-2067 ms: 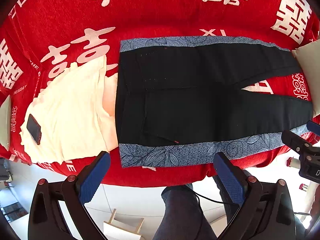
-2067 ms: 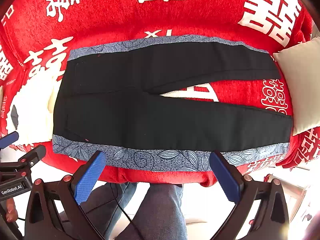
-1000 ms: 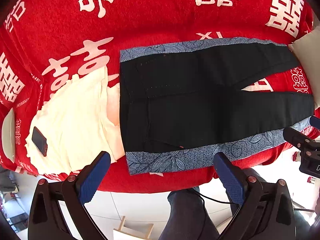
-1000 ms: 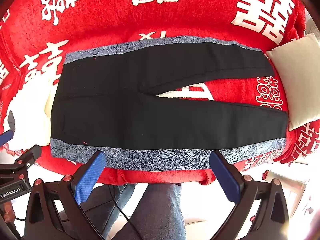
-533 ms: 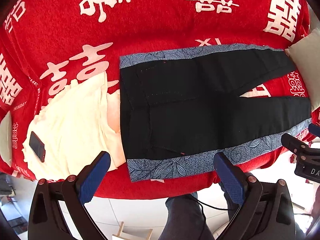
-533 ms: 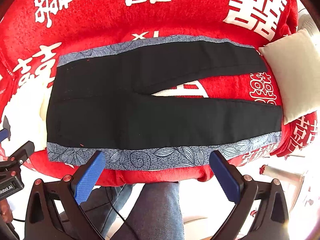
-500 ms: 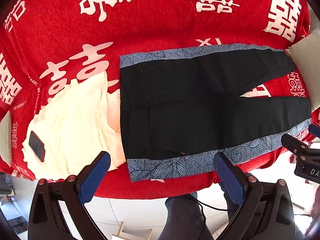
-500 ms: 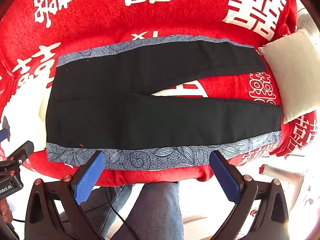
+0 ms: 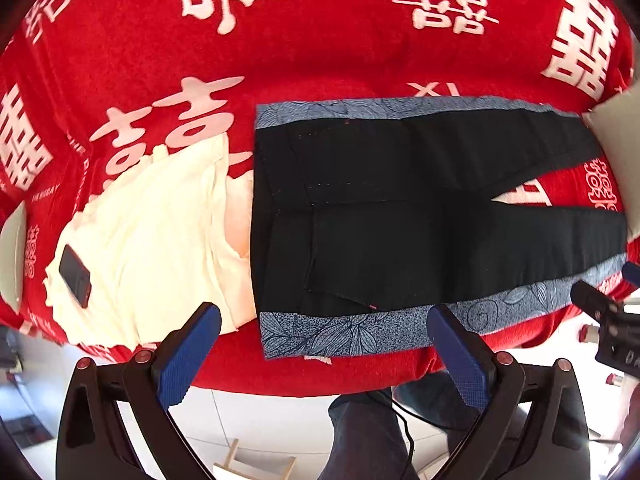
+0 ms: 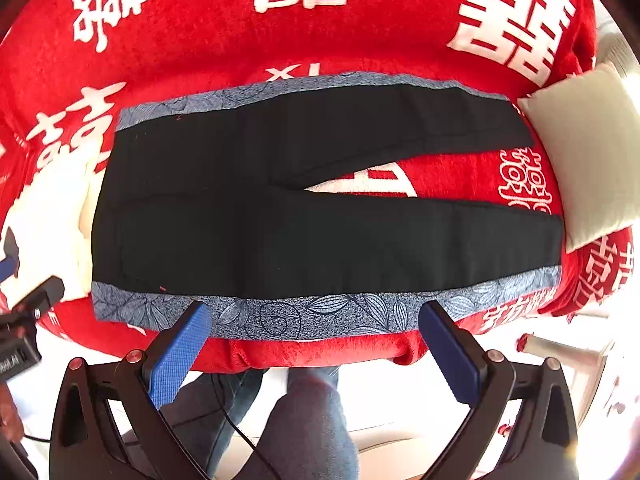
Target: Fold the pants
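Pants (image 10: 320, 208) (one pair) lie flat; two tools hover, jaws apart.

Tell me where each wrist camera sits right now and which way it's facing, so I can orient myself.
Left wrist: on the open left gripper, off the bed's near edge, facing the pants' waist end, cream cloth and phone; the person's leg shows below.
Right wrist: on the open right gripper, facing the pants' middle and legs, pillow at right; legs below.
Shared: pants, red blanket, and each view catches the other gripper at its edge.
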A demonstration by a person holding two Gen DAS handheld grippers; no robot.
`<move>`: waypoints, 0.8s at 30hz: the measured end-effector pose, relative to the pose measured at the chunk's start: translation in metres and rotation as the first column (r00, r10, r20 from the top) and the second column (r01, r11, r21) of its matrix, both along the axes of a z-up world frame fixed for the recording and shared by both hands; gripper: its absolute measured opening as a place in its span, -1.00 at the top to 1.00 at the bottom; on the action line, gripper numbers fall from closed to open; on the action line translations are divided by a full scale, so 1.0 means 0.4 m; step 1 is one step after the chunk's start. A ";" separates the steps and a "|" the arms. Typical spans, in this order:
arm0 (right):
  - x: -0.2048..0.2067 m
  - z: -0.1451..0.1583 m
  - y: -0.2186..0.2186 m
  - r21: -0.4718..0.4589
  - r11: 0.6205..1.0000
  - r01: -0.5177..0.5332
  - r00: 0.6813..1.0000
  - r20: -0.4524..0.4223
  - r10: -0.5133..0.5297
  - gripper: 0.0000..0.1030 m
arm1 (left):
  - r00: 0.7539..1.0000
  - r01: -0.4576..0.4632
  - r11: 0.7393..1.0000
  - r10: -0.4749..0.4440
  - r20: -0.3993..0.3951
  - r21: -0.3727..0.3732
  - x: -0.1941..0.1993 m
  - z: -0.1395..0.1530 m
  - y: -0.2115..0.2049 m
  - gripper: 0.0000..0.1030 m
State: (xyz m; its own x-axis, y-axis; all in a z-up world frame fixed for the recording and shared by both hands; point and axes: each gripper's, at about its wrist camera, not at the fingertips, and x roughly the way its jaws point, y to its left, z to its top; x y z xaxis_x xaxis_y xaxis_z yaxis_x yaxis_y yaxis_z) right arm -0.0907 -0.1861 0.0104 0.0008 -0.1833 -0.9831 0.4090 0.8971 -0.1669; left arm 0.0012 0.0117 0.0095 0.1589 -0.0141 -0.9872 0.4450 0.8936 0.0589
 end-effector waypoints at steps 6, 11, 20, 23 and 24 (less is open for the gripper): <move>-0.032 -0.017 -0.038 0.065 0.998 -0.001 1.000 0.019 0.000 -1.00 | 0.998 -0.059 0.998 0.058 0.010 0.016 -0.019 -0.016 -0.017 -1.00; -0.085 -0.036 -0.092 0.153 0.988 0.020 0.998 0.055 -0.029 -1.00 | 0.993 -0.122 0.993 0.122 -0.006 -0.006 -0.050 -0.059 -0.036 -1.00; -0.196 -0.178 -0.195 0.535 0.835 0.129 0.961 0.142 -0.239 -0.97 | 0.931 -0.357 0.923 0.339 -0.133 -0.145 -0.133 -0.205 0.019 -1.00; -0.237 -0.276 -0.212 0.667 0.722 0.182 0.931 0.119 -0.344 -0.52 | 0.914 -0.396 0.898 0.365 -0.177 -0.194 -0.162 -0.265 0.045 -1.00; -0.250 -0.309 -0.215 0.703 0.683 0.199 0.920 0.106 -0.377 -0.33 | 0.908 -0.407 0.889 0.369 -0.197 -0.212 -0.169 -0.286 0.052 -0.99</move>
